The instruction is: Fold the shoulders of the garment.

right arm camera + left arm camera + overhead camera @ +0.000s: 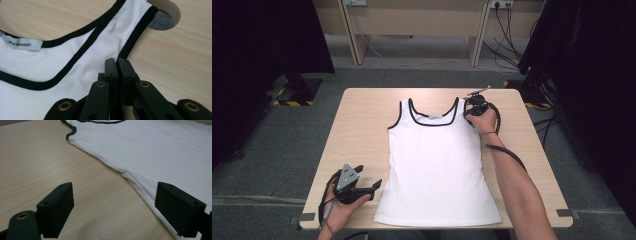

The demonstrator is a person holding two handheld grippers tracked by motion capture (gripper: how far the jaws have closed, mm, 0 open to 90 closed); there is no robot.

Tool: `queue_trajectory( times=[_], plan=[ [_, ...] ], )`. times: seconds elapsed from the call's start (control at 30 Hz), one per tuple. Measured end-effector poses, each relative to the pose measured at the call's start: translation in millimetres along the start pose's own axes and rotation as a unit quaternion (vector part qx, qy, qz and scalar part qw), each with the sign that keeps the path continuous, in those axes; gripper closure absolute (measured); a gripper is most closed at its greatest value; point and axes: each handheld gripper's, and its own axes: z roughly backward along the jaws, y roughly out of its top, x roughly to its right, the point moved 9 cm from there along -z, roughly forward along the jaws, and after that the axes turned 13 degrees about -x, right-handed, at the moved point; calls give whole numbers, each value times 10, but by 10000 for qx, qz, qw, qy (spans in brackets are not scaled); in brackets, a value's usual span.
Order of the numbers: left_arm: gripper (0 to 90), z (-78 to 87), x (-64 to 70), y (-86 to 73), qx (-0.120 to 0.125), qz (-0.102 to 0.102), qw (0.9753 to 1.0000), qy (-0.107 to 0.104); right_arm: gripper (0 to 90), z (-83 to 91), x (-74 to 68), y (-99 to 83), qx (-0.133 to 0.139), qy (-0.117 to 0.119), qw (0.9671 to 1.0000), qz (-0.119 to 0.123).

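Note:
A white tank top (pixel 437 165) with black trim lies flat on the wooden table (pixel 362 125), neck toward the far side. My right gripper (pixel 469 111) sits at its far right shoulder strap. In the right gripper view the jaws (pixel 116 62) are shut, pinching the outer edge of that strap (pixel 130 32). Near the shirt's lower left side my left gripper (pixel 369 177) rests low over the table. It stands open (pixel 115 205), one jaw over bare wood and the other at the shirt's side seam (pixel 140 187).
A round cable hole (pixel 162 21) is cut into the table just past the strap. A neck label (pixel 21 43) lies inside the collar. Bare wood runs left of the shirt. Dark curtains, desk legs and cables (pixel 507 35) surround the table.

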Motion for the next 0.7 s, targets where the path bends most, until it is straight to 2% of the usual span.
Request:
queue_trajectory(
  times=[0.1,0.3,0.7],
  plan=[
    [146,3,-3,-1,4,-1,10000,9,867,33,-33,8,82,196,9998,-41],
    [145,5,-11,-3,10,-1,10000,29,868,174,-103,39,246,445,9987,16],
    [145,0,-7,-7,-29,-49,9999,87,867,407,-199,4,487,702,9962,178]
  ],
)
